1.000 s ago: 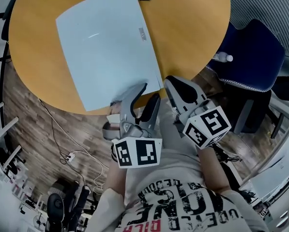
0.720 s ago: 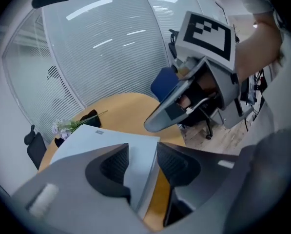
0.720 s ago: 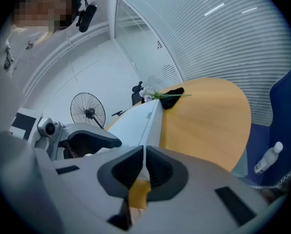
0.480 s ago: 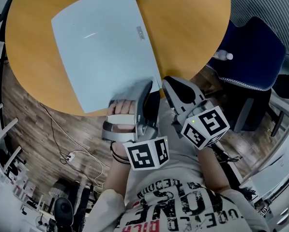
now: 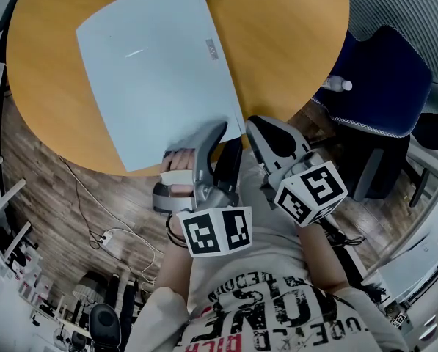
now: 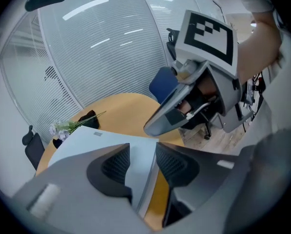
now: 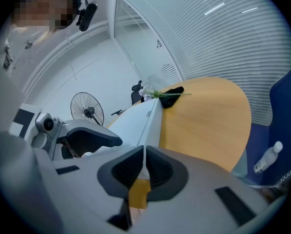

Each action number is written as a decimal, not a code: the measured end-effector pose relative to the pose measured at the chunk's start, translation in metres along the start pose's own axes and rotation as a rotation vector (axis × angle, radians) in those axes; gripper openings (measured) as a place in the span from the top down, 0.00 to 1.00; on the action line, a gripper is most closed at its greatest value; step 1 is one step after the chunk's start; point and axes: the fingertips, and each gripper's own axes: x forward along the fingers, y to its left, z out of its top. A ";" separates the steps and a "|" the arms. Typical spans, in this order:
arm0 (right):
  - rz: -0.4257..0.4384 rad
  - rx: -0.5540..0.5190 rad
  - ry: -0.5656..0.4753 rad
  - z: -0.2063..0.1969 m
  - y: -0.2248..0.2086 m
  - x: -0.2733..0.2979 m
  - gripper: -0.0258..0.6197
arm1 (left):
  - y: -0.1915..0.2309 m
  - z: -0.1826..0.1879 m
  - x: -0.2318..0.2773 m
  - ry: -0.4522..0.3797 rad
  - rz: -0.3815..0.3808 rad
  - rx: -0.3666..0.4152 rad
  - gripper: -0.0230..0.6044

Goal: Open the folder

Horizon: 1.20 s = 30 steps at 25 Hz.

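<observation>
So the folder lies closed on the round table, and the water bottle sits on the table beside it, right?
Not quite. The water bottle sits on the blue chair, off the table, as the head view shows. The folder does lie closed on the round table.

The left tongs (image 5: 226, 139) and the right tongs (image 5: 257, 127) are grey and curved, with black ribbed pads (image 6: 117, 165) inside. At the back of each sits a white cube (image 5: 219, 230) with black square marks. Behind the tongs is a white T-shirt (image 5: 277, 310) with big black letters and some red ones
</observation>
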 end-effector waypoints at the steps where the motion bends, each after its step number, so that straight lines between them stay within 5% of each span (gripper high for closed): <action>1: -0.003 0.000 -0.002 -0.001 -0.001 0.000 0.94 | 0.000 0.001 0.000 -0.014 -0.005 -0.027 0.69; 13: 0.013 -0.013 -0.004 0.004 0.006 0.000 0.94 | -0.007 0.006 -0.005 -0.048 -0.041 -0.073 0.86; 17: 0.015 -0.018 -0.006 0.005 0.006 -0.001 0.94 | -0.007 0.007 -0.006 -0.051 -0.048 -0.103 0.89; 23: 0.027 -0.053 0.001 0.004 0.010 0.004 0.94 | 0.001 0.013 -0.014 -0.127 -0.066 -0.248 0.92; 30: 0.033 -0.106 0.028 -0.001 0.010 0.008 0.94 | 0.003 0.015 -0.017 -0.146 -0.058 -0.251 0.92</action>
